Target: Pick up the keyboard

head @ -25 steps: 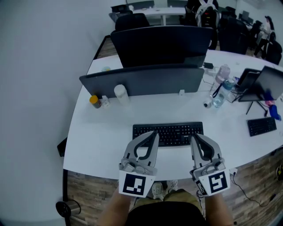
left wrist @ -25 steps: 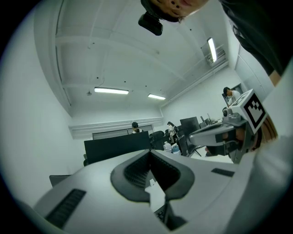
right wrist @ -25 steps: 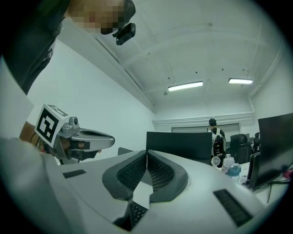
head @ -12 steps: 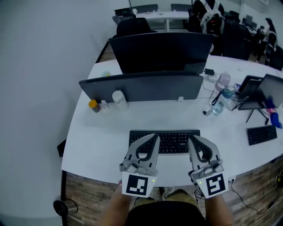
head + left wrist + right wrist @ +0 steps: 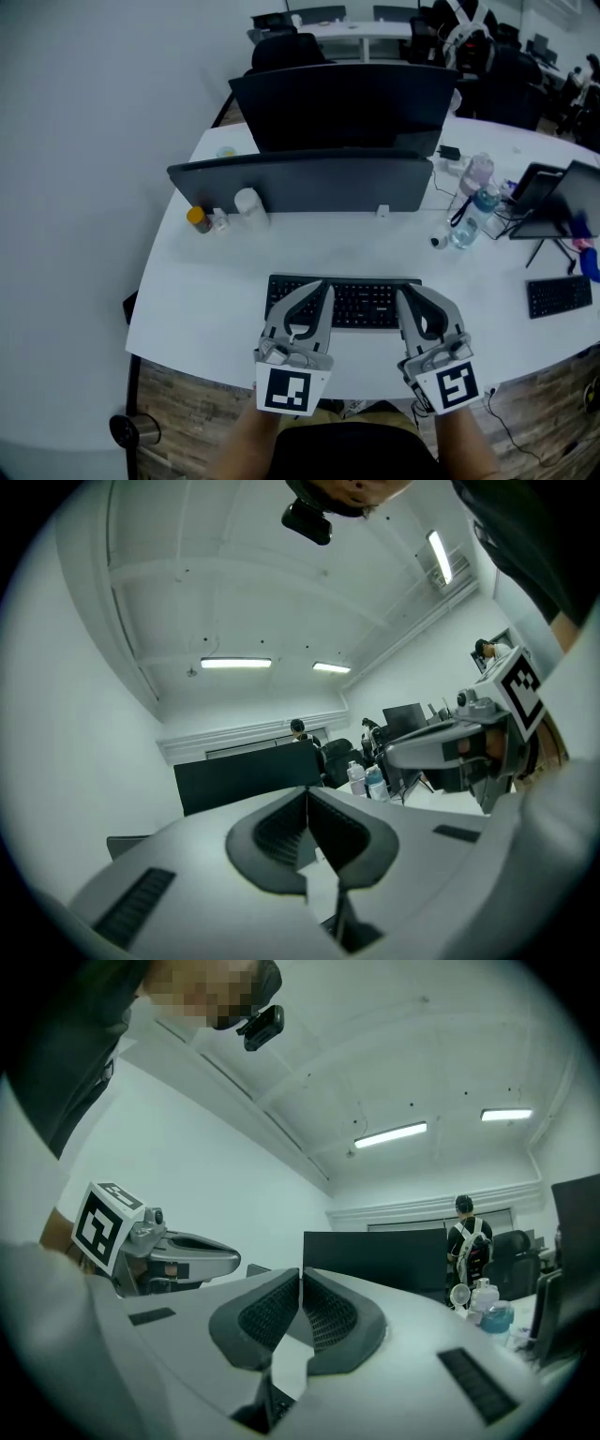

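Note:
A black keyboard [image 5: 361, 302] lies flat on the white desk [image 5: 206, 300], close to its front edge. In the head view both grippers reach over it side by side. My left gripper [image 5: 324, 285] is shut with nothing between its pads, its tip over the keyboard's left half. My right gripper [image 5: 403, 291] is also shut and empty, over the right half. Whether either tip touches the keys cannot be told. The left gripper view shows its fingers [image 5: 281, 832] pressed together and the right gripper [image 5: 450, 747] beside it. The right gripper view shows closed fingers [image 5: 328, 1316] and the left gripper [image 5: 178, 1260].
A grey divider panel [image 5: 300, 183] and a dark monitor [image 5: 347, 103] stand behind the keyboard. A yellow-lidded jar [image 5: 196, 217] and a white cup [image 5: 247, 202] sit left. Bottles [image 5: 473, 192], a screen on a stand [image 5: 567, 187] and a second keyboard [image 5: 559, 295] are at the right.
Both grippers have moved forward over the keyboard, their tips now nearer its far edge. Both stay shut and empty. The keyboard still lies flat on the desk.

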The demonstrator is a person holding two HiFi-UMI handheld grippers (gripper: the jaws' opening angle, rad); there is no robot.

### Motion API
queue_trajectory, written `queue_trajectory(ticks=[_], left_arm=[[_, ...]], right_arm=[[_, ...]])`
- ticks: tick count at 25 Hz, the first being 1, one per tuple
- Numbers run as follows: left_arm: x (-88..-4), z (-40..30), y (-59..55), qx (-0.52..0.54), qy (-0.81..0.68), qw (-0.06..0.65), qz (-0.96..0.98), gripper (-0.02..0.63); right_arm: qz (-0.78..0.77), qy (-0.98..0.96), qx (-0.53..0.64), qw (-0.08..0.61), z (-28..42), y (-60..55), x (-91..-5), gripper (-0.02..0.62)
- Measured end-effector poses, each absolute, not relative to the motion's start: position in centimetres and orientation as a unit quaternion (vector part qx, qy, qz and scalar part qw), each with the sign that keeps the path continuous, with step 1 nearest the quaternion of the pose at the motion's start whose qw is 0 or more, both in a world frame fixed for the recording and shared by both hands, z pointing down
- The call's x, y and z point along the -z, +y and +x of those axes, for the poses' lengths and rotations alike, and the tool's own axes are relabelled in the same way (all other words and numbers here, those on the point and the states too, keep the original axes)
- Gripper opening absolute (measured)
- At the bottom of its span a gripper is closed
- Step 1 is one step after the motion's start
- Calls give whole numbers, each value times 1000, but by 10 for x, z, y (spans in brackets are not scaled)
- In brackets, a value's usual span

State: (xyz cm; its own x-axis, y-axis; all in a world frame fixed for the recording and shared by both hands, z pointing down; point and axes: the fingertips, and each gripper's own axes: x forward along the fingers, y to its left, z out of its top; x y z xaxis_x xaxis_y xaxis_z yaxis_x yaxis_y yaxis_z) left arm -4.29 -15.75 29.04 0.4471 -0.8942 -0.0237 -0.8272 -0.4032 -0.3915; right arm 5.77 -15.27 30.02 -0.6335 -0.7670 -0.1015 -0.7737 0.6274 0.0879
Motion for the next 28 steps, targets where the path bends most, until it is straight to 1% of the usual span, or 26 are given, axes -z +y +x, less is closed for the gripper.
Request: queue_trajectory(ticks=[3,4,5,6,8,10,14,15,17,18,20,21,22,24,25,28], left_arm=[[-294,-42,-157,86,513,163,-838,20],[-297,-42,-156,84,510,157,-842,51],[-299,-42,-156,83,507,151,-844,79],[-301,-43,-157,82,508,145,-845,83],[-306,-47,-160,80,510,131,-846,105],[-311,-49,-163,87,507,125,-848,124],[-323,-55,-170,89,506,105,-851,144],[-327,-57,-172,87,508,95,-852,150],[-333,-63,-178,83,512,75,-852,149],[-336,-67,-181,83,514,67,-851,137],[-345,-73,-185,94,514,56,-851,137],[-351,-75,-187,101,512,50,-852,147],[-356,-76,-190,106,509,42,-853,169],[-367,-77,-193,118,502,24,-856,235],[-373,-79,-195,126,501,19,-856,250],[-387,-85,-200,141,503,11,-853,261]], right_arm=[[-418,907,-43,23,57,-154,-309,38],[-412,910,-36,21,56,-153,-312,51],[-405,914,-31,17,54,-153,-316,87],[-400,916,-28,13,52,-154,-319,117],[-395,918,-27,8,49,-156,-323,132],[-392,920,-26,2,46,-157,-328,161],[-381,924,-24,-27,40,-164,-342,197],[-376,926,-19,-34,37,-166,-347,217],[-371,928,-5,-39,34,-171,-354,249],[-371,928,2,-40,34,-174,-357,260],[-373,926,16,-51,35,-179,-366,273],[-374,925,23,-56,37,-182,-371,276],[-376,924,30,-60,38,-185,-375,278],[-380,921,40,-73,43,-191,-386,278],[-382,919,43,-83,46,-194,-392,278],[-393,911,63,-106,56,-201,-409,278]])
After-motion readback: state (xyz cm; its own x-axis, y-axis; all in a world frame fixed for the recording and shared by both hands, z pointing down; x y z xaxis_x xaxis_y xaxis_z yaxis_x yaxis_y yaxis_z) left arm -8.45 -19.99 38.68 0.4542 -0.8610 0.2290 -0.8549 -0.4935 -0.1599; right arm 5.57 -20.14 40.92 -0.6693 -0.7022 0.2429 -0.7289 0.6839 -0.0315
